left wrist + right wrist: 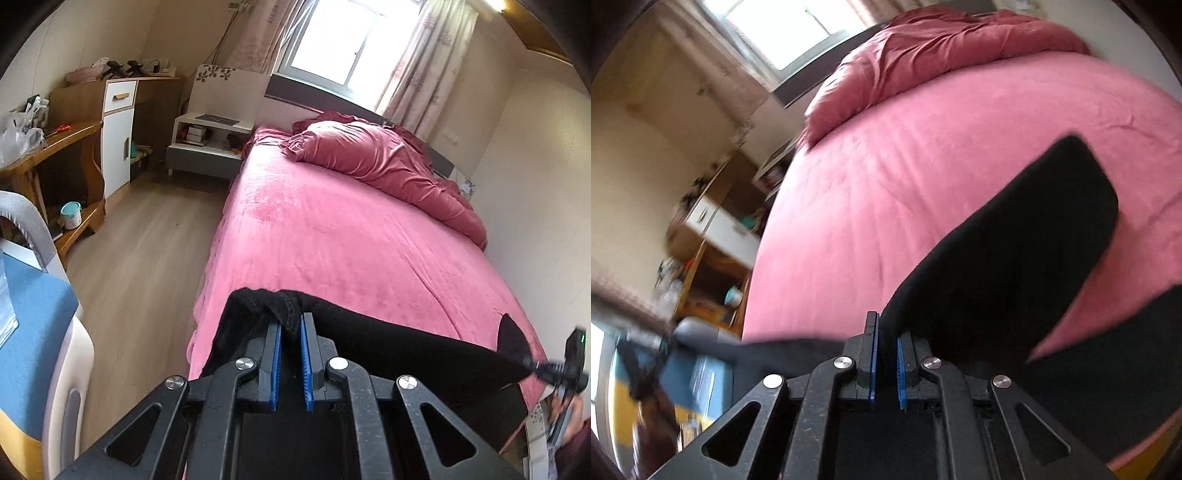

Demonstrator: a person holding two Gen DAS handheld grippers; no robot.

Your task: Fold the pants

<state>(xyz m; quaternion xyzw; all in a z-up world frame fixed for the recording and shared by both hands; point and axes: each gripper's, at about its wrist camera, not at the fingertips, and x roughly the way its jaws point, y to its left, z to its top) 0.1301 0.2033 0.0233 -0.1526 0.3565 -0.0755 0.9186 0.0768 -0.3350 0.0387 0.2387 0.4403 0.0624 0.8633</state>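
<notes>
Black pants (388, 343) stretch across the near end of the pink bed (332, 229), raised between my two grippers. My left gripper (291, 321) is shut on the bunched waistband, its blue pads pinching the fabric. At the far right of the left wrist view, the right gripper (569, 365) holds the other end. In the blurred right wrist view, my right gripper (888, 328) is shut on a fold of the pants (1034, 240), and a leg trails away over the sheet. The left gripper (646, 350) shows as a smear at lower left.
A crumpled dark-pink duvet (388, 158) lies at the bed's head under the window. Left of the bed are wood flooring, a white nightstand (210, 144), a white cabinet (118, 136) and a wooden desk (55, 147). A blue-cushioned chair (33, 332) stands at near left.
</notes>
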